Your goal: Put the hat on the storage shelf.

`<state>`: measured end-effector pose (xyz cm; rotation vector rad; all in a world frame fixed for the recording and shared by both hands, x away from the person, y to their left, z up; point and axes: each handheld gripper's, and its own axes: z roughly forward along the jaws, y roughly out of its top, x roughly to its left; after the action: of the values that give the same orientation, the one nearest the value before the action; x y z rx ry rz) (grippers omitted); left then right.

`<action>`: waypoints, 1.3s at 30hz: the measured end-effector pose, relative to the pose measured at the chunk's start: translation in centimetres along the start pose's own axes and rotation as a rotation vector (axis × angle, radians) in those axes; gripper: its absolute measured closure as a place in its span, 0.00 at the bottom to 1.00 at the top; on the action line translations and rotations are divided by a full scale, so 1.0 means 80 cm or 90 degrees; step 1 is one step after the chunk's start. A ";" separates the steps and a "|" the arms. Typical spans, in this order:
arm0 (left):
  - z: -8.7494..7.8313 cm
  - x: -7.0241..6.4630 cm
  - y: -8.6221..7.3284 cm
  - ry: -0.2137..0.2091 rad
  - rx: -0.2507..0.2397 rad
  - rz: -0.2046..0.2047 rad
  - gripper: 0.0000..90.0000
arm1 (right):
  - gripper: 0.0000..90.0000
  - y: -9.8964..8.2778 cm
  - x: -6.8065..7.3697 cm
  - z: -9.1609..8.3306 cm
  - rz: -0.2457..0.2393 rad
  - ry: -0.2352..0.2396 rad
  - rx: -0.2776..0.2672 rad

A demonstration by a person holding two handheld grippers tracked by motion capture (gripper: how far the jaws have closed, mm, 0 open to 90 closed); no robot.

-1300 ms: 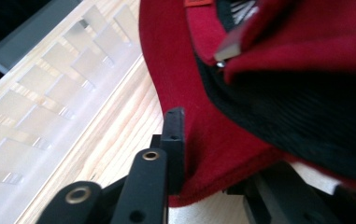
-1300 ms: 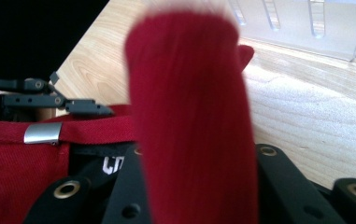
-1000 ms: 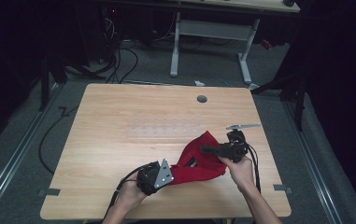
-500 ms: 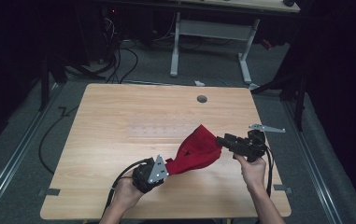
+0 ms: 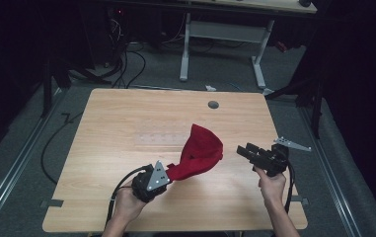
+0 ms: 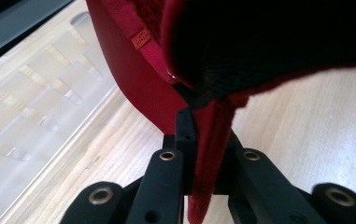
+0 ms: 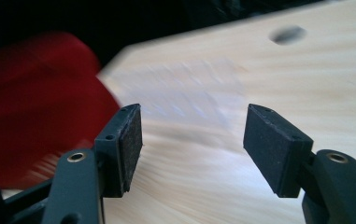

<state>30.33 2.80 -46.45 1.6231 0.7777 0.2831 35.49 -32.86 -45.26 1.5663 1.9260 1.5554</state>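
Left gripper (image 5: 169,174) is clamping the red cloth (image 5: 200,153), holding it lifted above the near-centre table (image 5: 126,118). Right gripper (image 5: 243,150), jaws just opening, is holding nothing beside it. Handling seems midway; regrasp left.

There is 1 red cloth (image 5: 200,155), lifted above 1 wooden tabletop (image 5: 126,118). 2 hand-held grippers are in view: the left hand-held gripper (image 5: 163,175) and the right hand-held gripper (image 5: 244,150). 2 hands hold them, the left hand (image 5: 126,205) and the right hand (image 5: 272,185). The tabletop has 1 round cable hole (image 5: 213,104). Behind it stands 1 more desk (image 5: 225,29).
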 end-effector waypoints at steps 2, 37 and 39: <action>-0.001 0.005 0.003 0.003 -0.015 -0.021 0.95 | 0.42 -0.011 -0.006 0.008 -0.018 -0.043 0.026; -0.028 0.103 0.081 0.087 -0.172 -0.221 0.95 | 0.41 -0.074 -0.033 0.058 -0.163 -0.274 0.144; -0.030 0.111 0.088 0.099 -0.180 -0.221 0.95 | 0.41 -0.074 -0.033 0.058 -0.163 -0.273 0.145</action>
<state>37.82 10.05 -41.44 1.1876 1.0704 0.2578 36.39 -31.60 -53.06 1.5069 1.9988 0.8415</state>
